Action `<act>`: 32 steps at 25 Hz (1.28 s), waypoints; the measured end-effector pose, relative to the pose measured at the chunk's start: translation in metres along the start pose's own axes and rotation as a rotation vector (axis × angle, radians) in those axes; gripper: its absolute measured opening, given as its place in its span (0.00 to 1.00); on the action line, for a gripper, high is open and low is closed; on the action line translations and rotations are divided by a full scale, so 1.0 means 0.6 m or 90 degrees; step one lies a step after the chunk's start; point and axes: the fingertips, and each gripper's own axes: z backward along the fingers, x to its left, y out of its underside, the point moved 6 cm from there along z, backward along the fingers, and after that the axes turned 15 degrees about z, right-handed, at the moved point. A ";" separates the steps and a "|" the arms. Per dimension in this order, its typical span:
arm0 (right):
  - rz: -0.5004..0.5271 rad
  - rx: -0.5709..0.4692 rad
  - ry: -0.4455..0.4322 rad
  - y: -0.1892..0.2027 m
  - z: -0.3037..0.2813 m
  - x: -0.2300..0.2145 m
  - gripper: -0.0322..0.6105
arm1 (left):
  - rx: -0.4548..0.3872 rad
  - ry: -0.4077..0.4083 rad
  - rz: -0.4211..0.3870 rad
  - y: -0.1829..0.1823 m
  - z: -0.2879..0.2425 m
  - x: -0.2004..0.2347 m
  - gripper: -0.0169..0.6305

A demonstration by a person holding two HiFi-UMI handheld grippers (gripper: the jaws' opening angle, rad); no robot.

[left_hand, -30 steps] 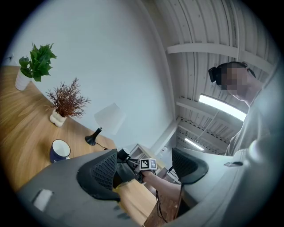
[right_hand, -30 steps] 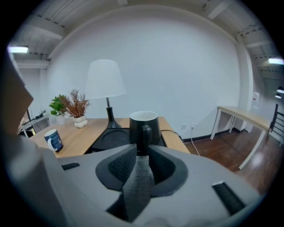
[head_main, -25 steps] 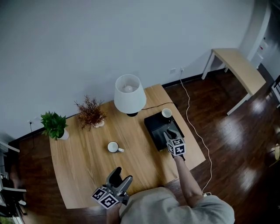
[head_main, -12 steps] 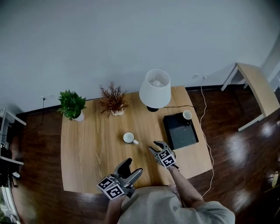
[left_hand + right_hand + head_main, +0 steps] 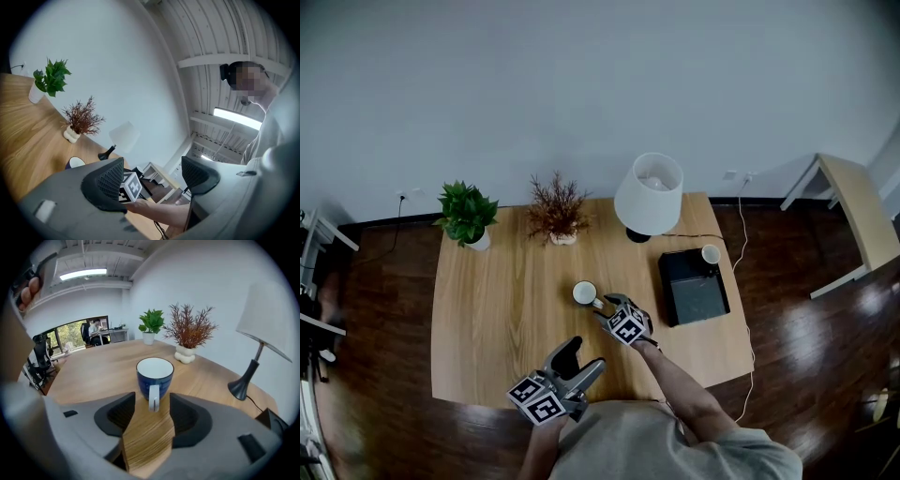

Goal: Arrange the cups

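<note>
The blue cup [image 5: 584, 292] stands upright on the wooden table [image 5: 487, 319], just left of centre in the head view, with its white mouth up and its axis vertical. Its handle sticks out toward the lower right of that frame, straight at the right gripper [image 5: 606, 304]. In the right gripper view the cup [image 5: 155, 373] sits at frame centre with the white handle pointing down the frame. The handle lies in the gap at the tips of the right gripper [image 5: 152, 412], whose jaws are opening and do not press on it. The left gripper [image 5: 581, 354] hangs at the lower centre of the head view, jaws spread wide with nothing held [image 5: 154, 176]. A second cup [image 5: 711, 254] stands at the right, at the far corner of a black box [image 5: 694, 292], beside the lamp [image 5: 649, 192].
</note>
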 end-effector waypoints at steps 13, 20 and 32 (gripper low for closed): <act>0.043 0.070 -0.037 -0.028 -0.048 -0.002 0.17 | -0.009 -0.009 0.000 -0.006 0.014 0.004 0.61; -0.132 -0.020 0.015 0.016 0.026 -0.032 0.17 | 0.024 -0.003 0.007 0.007 -0.006 0.005 0.61; -0.283 0.031 0.319 0.206 0.285 -0.285 0.17 | 0.048 0.005 0.005 0.018 -0.023 0.002 0.61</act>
